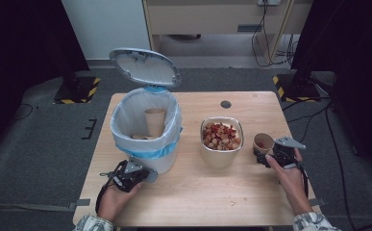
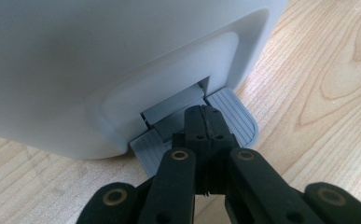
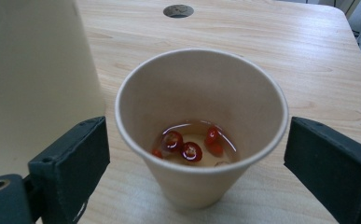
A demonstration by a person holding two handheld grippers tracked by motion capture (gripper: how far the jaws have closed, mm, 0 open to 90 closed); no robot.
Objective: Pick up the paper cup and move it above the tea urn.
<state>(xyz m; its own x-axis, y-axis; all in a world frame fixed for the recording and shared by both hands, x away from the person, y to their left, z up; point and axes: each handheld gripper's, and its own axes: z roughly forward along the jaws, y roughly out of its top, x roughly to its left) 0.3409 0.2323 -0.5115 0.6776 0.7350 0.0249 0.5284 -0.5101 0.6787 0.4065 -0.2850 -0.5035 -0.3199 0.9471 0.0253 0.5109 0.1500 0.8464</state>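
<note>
A white pedal bin (image 1: 167, 162) with a blue-edged liner stands at the table's left, its lid (image 1: 145, 66) raised. My left gripper (image 1: 150, 175) is shut, and its tips (image 2: 205, 114) rest on the bin's grey pedal (image 2: 236, 116). At the right stands a paper cup (image 1: 262, 143) holding a little liquid and a few red pieces (image 3: 190, 150). My right gripper (image 1: 262, 154) is open, with one pad (image 3: 71, 158) on each side of the cup (image 3: 201, 93), close to its wall without pressing on it.
A cream bowl (image 1: 222, 159) heaped with red and tan pieces sits between the bin and the cup. Another paper cup (image 1: 155, 120) stands inside the bin. A round hole (image 1: 226, 104) marks the table's far side. Cables lie on the floor beyond.
</note>
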